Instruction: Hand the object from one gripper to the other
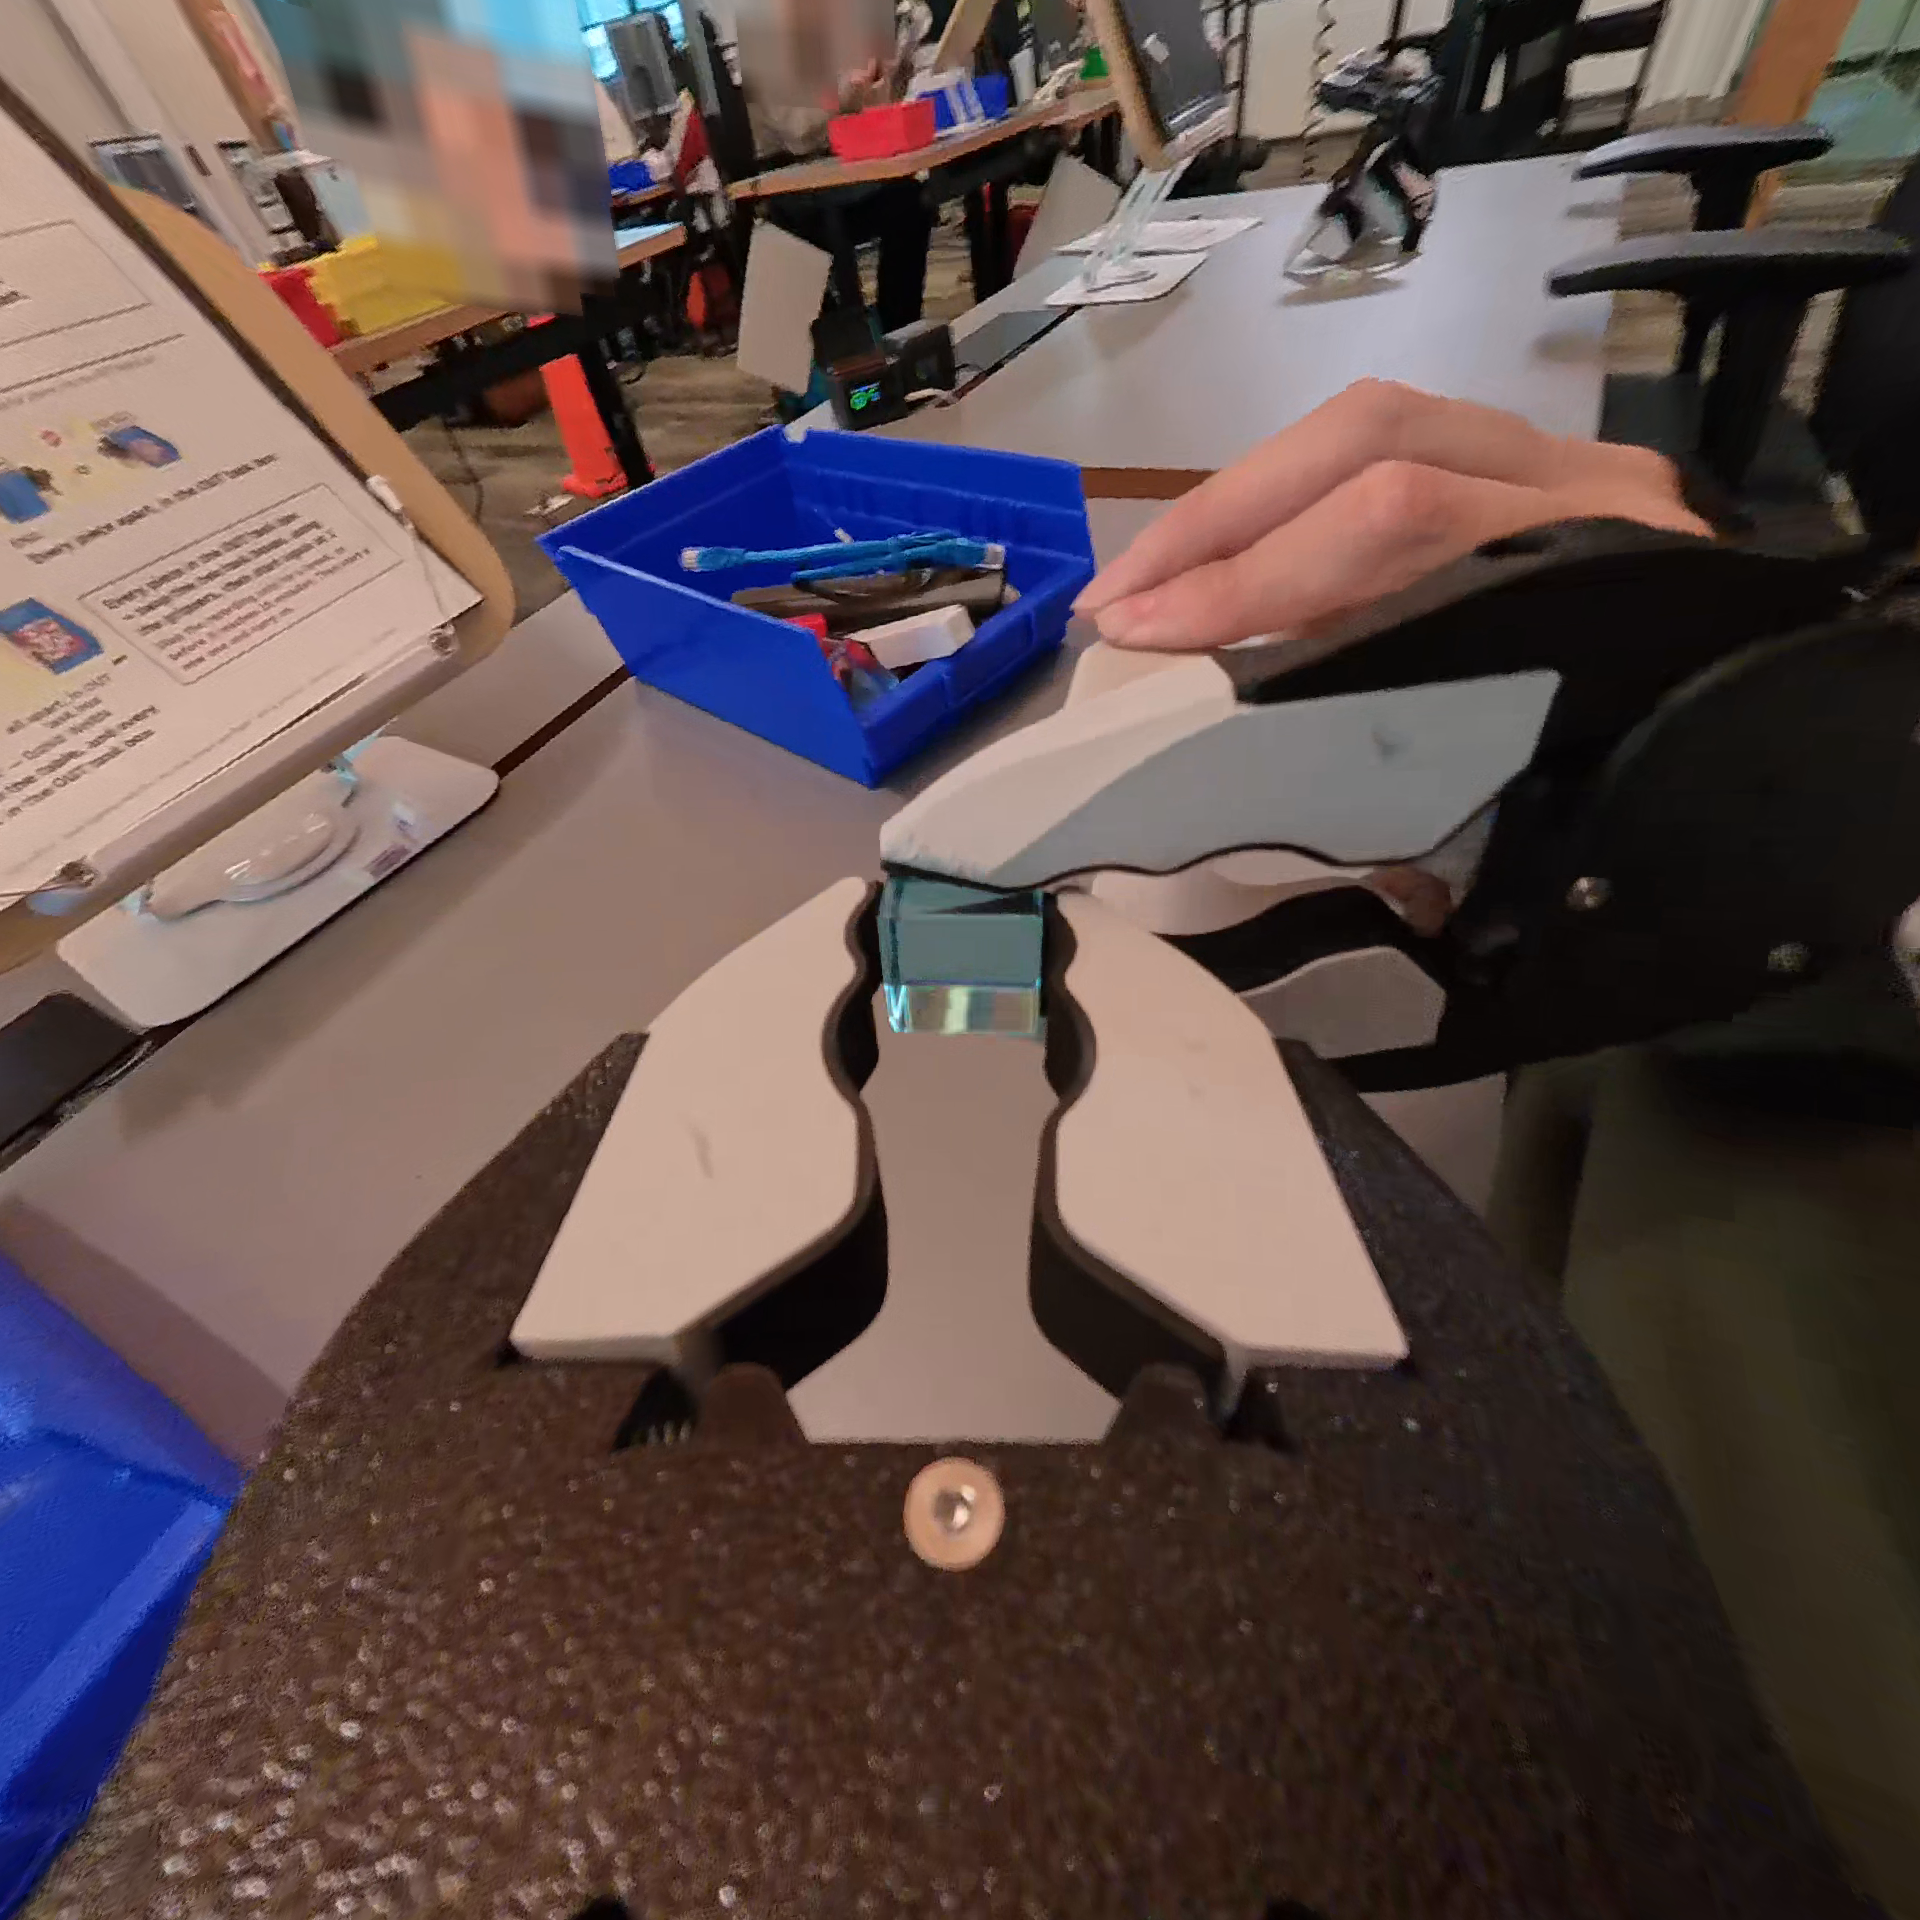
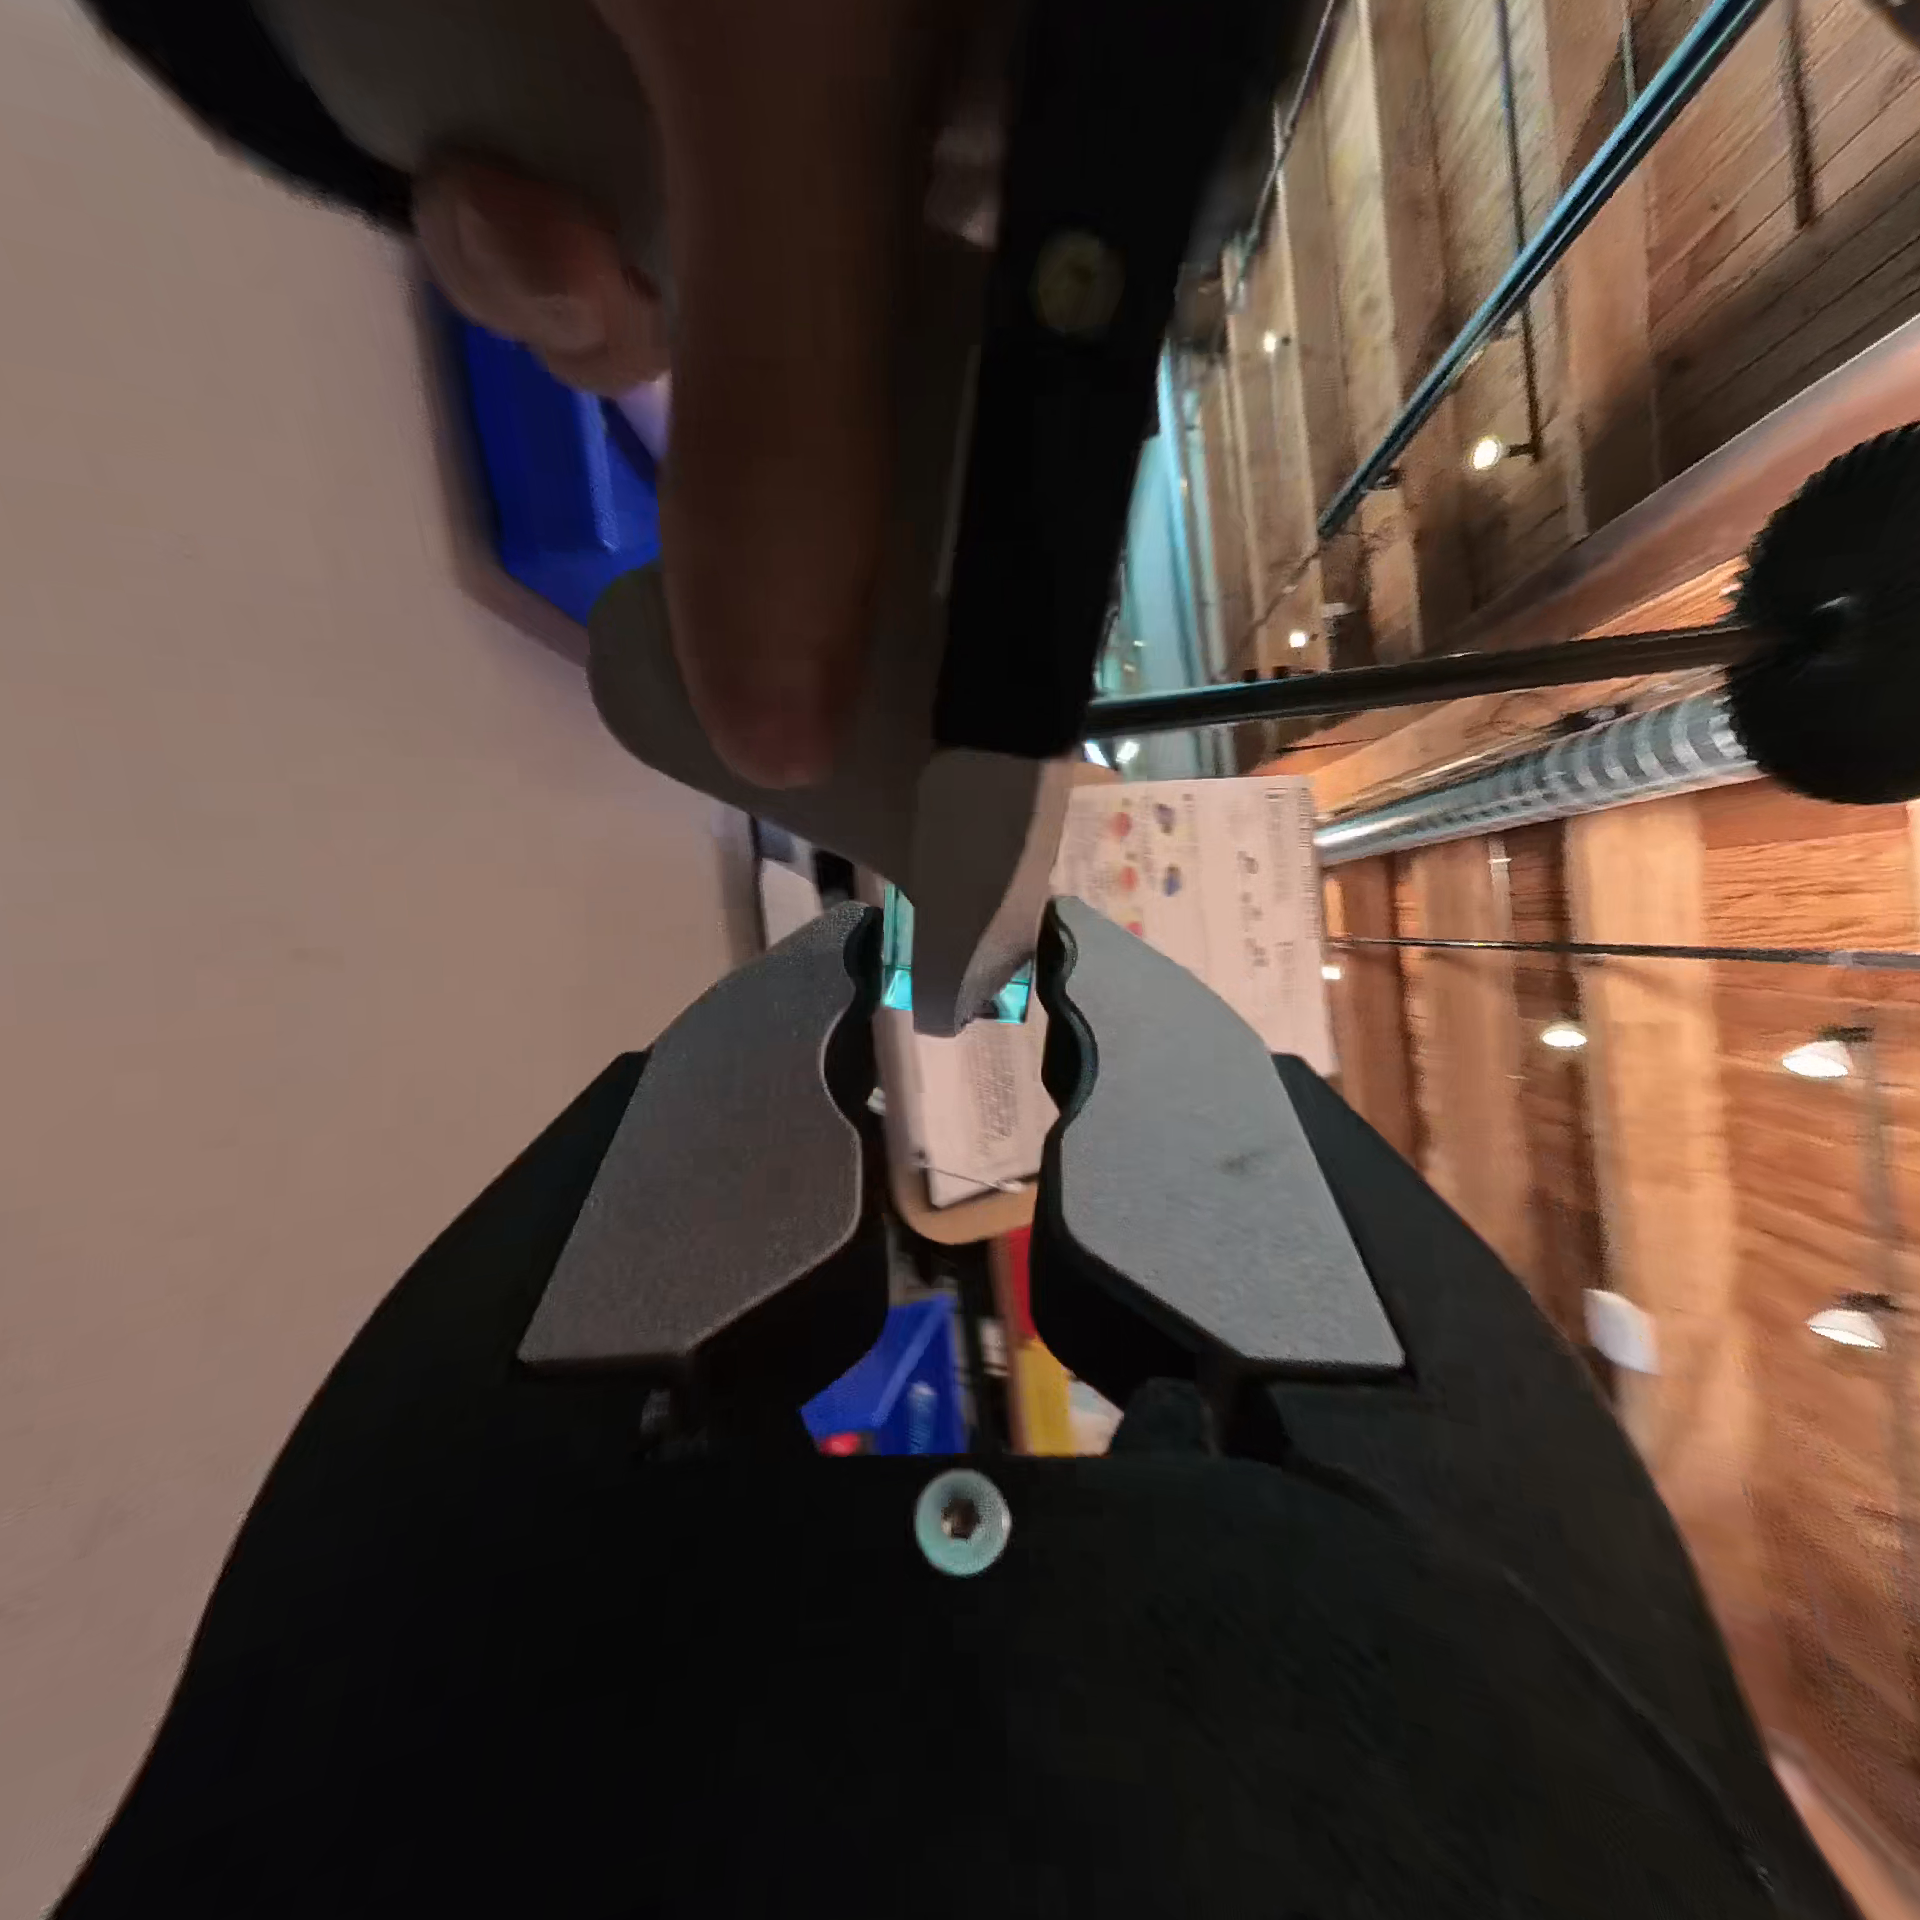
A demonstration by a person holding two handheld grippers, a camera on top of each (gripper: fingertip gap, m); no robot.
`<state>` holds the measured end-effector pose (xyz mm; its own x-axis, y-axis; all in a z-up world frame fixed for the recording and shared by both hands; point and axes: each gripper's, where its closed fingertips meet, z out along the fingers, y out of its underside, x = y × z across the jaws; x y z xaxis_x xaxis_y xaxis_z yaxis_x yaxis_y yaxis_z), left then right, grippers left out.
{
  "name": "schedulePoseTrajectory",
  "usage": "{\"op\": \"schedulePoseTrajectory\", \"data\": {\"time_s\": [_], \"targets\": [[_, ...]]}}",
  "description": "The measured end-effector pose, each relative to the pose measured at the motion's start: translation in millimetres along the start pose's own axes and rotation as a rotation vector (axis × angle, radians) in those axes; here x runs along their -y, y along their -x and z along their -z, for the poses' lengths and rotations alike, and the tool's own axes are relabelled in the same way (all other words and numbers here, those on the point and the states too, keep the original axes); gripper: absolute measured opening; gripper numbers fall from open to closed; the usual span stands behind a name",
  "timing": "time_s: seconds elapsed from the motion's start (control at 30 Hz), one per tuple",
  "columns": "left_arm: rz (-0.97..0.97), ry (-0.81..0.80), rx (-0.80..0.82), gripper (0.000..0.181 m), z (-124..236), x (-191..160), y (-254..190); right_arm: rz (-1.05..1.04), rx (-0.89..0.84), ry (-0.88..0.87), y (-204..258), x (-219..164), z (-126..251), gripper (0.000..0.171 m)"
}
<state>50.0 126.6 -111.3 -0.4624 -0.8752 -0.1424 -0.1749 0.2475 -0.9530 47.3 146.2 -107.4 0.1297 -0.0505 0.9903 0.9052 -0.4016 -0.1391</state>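
A small clear teal cube (image 1: 961, 961) hangs above the grey table (image 1: 468, 987). My left gripper (image 1: 961, 935) is shut on it, one fingertip on each side. My right gripper comes in from the right, turned on its side. Its upper finger (image 1: 1195, 769) lies on the cube's top, and its lower finger is mostly hidden behind my left finger. In the right wrist view my right gripper (image 2: 956, 977) has both tips against the cube (image 2: 897, 971). A left finger (image 2: 966, 914) covers most of the cube there.
A person's hand (image 1: 1351, 520) rests on the right gripper. A blue bin (image 1: 727, 675) with cables and small parts stands just beyond the grippers. A tilted instruction board (image 1: 208, 520) stands on the left. Another blue bin (image 1: 83, 1507) is at the near left. Chair armrests (image 1: 1714, 260) are at the far right.
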Motion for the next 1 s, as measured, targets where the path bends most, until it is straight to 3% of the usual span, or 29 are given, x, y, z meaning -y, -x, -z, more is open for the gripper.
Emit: {"op": "schedulePoseTrajectory", "data": {"time_s": [0.2,0.3,0.47,0.63,0.83,1.0], "targets": [[0.085,-0.149,-0.208,0.028,15,8,-3,-0.641,0.315,-0.31,-8,25,19,0.04],[0.119,-0.173,-0.338,0.028,27,7,-8,-0.804,0.502,-0.552,-16,37,47,0.047],[0.157,-0.14,-0.618,0.028,46,-1,-36,-0.581,0.51,-0.557,-5,25,58,0.054],[0.129,-0.001,-0.826,0.028,50,-24,-67,-0.256,0.458,-0.593,14,46,66,0.06],[0.09,0.093,-0.936,0.028,55,-40,-84,0.077,0.45,-0.496,40,53,66,0.07],[0.107,0.111,-0.963,0.028,56,-45,-85,0.137,0.487,-0.502,51,64,72,0.067]]}}
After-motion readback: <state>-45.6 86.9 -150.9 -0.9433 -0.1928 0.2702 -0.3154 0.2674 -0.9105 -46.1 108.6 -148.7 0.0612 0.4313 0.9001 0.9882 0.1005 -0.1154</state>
